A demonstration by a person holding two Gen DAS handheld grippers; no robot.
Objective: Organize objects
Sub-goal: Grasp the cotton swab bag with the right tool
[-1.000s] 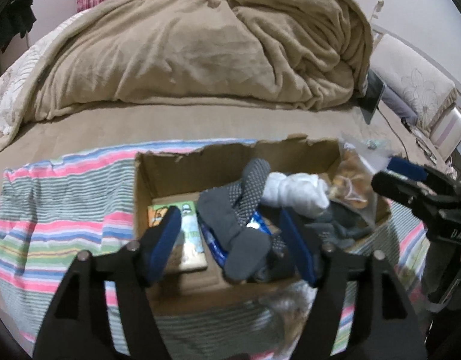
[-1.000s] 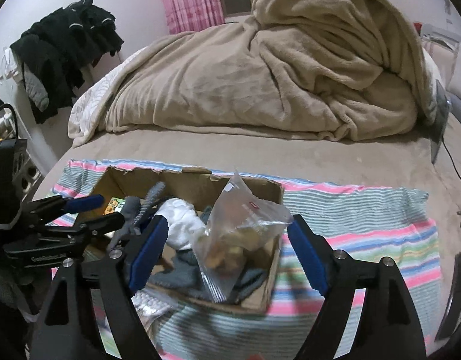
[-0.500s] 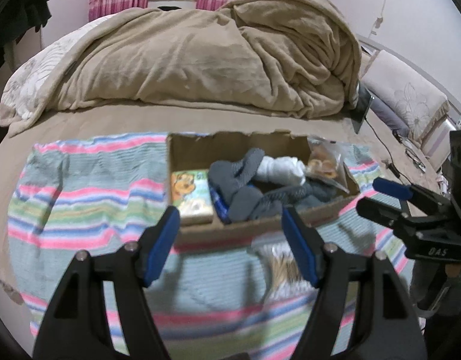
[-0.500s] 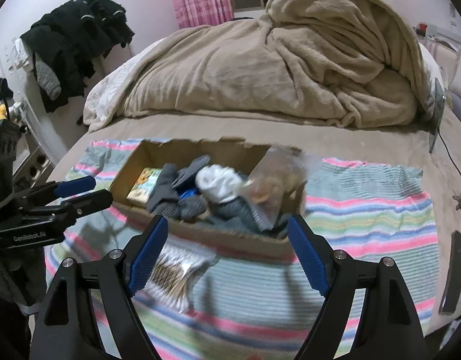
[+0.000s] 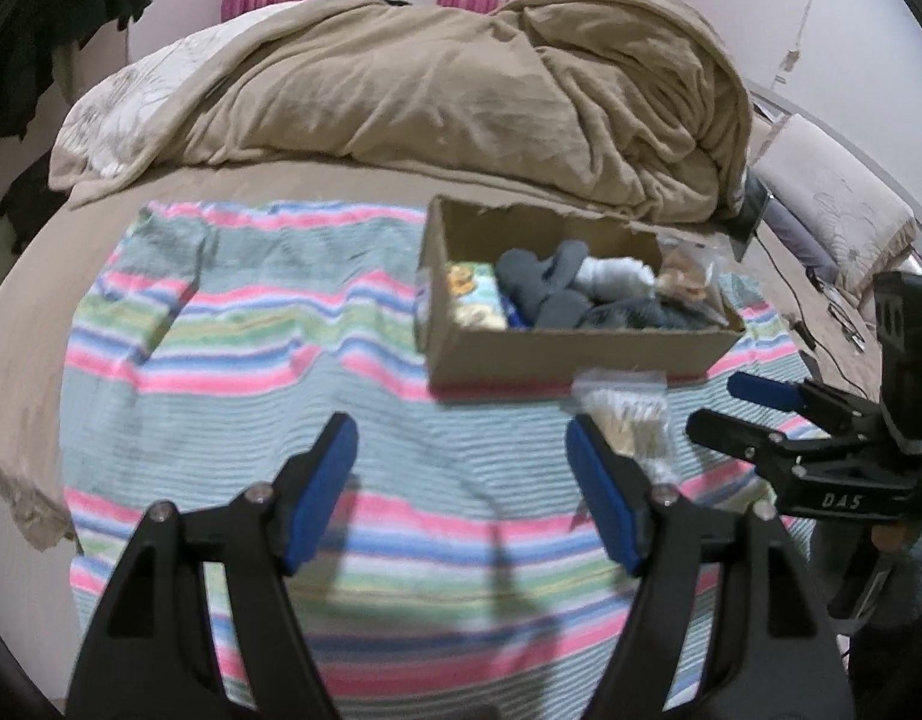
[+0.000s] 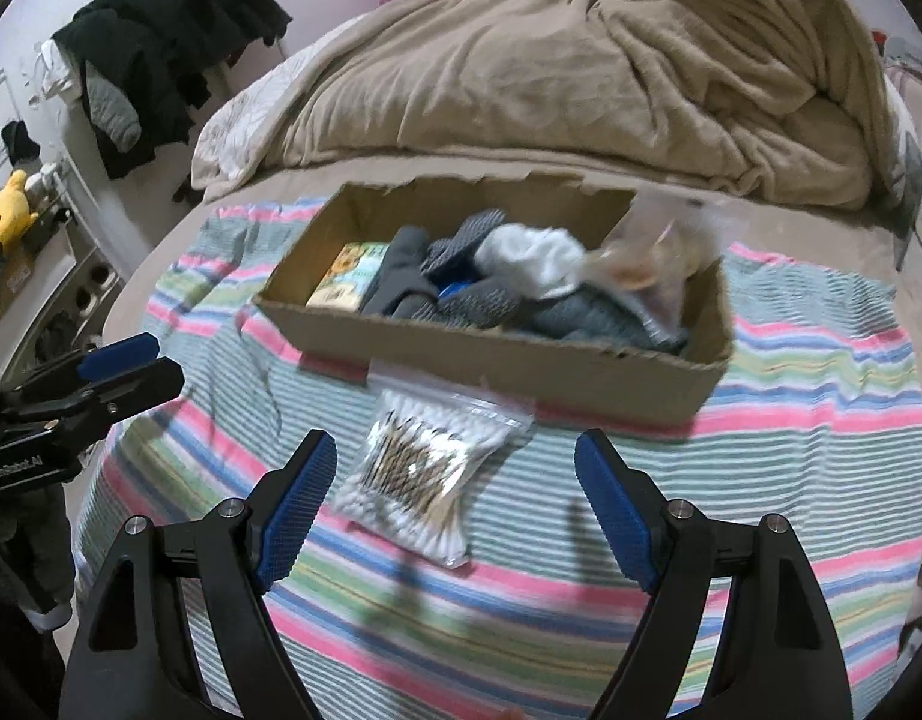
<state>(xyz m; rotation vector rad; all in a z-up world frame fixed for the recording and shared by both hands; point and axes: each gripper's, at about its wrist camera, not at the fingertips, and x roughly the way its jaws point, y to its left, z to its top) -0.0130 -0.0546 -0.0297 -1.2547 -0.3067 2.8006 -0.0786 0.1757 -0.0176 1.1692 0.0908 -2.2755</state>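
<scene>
Both tools are spread wide and hold nothing: the right tool [image 6: 455, 504] hovers over the bag of cotton swabs [image 6: 422, 474], the left tool [image 5: 461, 492] at its nine o'clock. Pinch the bag's middle, then lift it to the cardboard box [image 6: 491, 360] at twelve o'clock on the striped blanket [image 6: 761, 450].

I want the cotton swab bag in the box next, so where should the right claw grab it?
Judging by its pose, pinch the cotton swab bag across its narrow width, coming straight down with the open right claw. It lies flat on the striped towel, so the sides are free.
</scene>
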